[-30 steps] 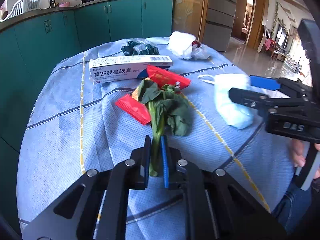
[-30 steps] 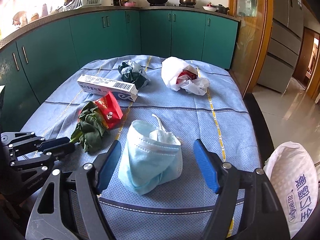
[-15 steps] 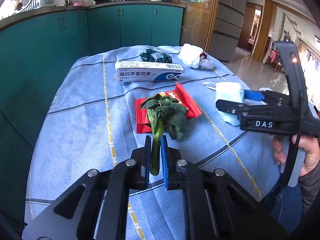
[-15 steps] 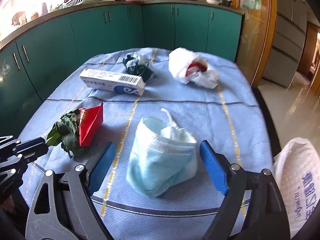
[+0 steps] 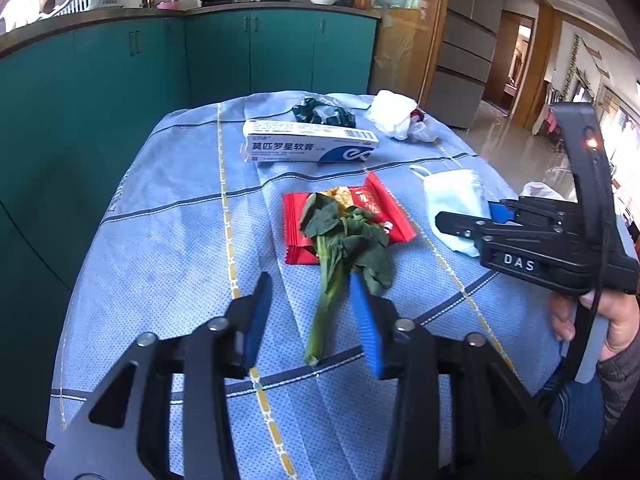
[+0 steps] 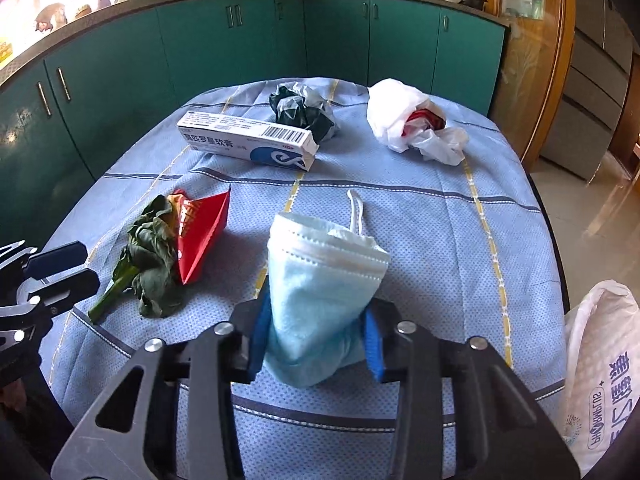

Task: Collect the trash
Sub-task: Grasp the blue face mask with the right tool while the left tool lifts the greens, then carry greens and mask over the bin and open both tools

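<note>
A wilted green vegetable (image 5: pixel 340 248) lies on the blue tablecloth, its leaves over a red snack wrapper (image 5: pixel 344 216). My left gripper (image 5: pixel 312 324) is open, its jaws either side of the stem, not touching it. My right gripper (image 6: pixel 316 336) is shut on a light blue face mask (image 6: pixel 320 276), squeezing its lower part. The mask (image 5: pixel 452 200) and the right gripper (image 5: pixel 472 220) also show in the left wrist view. The vegetable (image 6: pixel 148 260) and wrapper (image 6: pixel 200 236) also show in the right wrist view, left of the mask.
A white ointment box (image 5: pixel 308 146), a crumpled dark green bag (image 5: pixel 324 114) and a white plastic bag (image 5: pixel 396 116) lie at the table's far end. A white printed bag (image 6: pixel 600 372) hangs off the table's right edge. Teal cabinets (image 5: pixel 120 92) stand behind and left.
My left gripper let go of the vegetable stem and opened; the vegetable now lies on the table. My right gripper closed from open onto the face mask.
</note>
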Tool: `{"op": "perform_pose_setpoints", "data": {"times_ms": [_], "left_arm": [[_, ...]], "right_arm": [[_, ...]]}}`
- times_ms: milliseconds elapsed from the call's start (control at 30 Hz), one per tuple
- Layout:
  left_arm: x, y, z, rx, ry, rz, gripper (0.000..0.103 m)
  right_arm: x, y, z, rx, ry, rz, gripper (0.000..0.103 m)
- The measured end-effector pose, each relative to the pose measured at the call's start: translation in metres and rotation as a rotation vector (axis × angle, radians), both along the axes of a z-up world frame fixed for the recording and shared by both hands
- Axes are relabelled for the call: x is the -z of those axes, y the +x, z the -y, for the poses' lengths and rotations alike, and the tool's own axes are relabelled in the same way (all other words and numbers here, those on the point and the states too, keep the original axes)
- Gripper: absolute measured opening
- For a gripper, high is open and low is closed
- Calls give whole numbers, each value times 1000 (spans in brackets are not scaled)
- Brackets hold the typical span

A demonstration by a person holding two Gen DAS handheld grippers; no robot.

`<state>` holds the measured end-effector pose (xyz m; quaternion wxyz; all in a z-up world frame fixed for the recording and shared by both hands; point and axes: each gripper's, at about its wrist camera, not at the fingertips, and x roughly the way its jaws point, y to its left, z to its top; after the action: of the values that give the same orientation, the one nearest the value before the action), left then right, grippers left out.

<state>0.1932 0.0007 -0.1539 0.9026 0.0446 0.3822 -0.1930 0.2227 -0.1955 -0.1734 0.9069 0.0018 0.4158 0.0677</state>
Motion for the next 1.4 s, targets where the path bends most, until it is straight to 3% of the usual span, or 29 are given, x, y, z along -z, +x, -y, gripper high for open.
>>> {"op": "perform_pose_setpoints", "data": {"times_ms": [333,367,467,667,733,767,800,1000,1067,1133,1167,1233,1267,1400], "left_arm": [[-1,-1,-1,-3,2,8,51],[-1,-1,-1,-4,2,8,53],[-1,-1,0,-10,3,10,59],[-1,4,-4,-45,-3,5,66],[-1,6,-7,-55,-10,2,70],[0,7,-7,-58,-14,0,71],[-1,7,-8,-56,-19,2,72],[5,14,1,-31,-25,-5,74],[10,16,9,-4,-17,-24,70],[20,17,19,20,21,-50,46],[23,17,23,27,37,-56,45],[23,14,27,40,57,-34,20],[22,14,26,47,43,-39,14],[7,4,15,35,-13,13,13]], "right_arm": [[0,1,3,7,4,0,40],[0,1,3,9,3,0,46],[-2,1,3,35,-12,15,76],[6,13,2,31,14,-17,78],[6,14,2,20,33,-20,71],[6,13,2,15,40,-19,54],[6,13,2,12,44,-21,44],[0,5,7,17,56,9,31],[-4,-1,10,26,56,29,31],[-9,-4,13,33,54,46,31],[-11,-6,14,36,49,55,31],[-16,-12,18,47,40,81,31],[-18,-15,22,51,42,92,31],[-33,-41,44,111,76,158,31]]}}
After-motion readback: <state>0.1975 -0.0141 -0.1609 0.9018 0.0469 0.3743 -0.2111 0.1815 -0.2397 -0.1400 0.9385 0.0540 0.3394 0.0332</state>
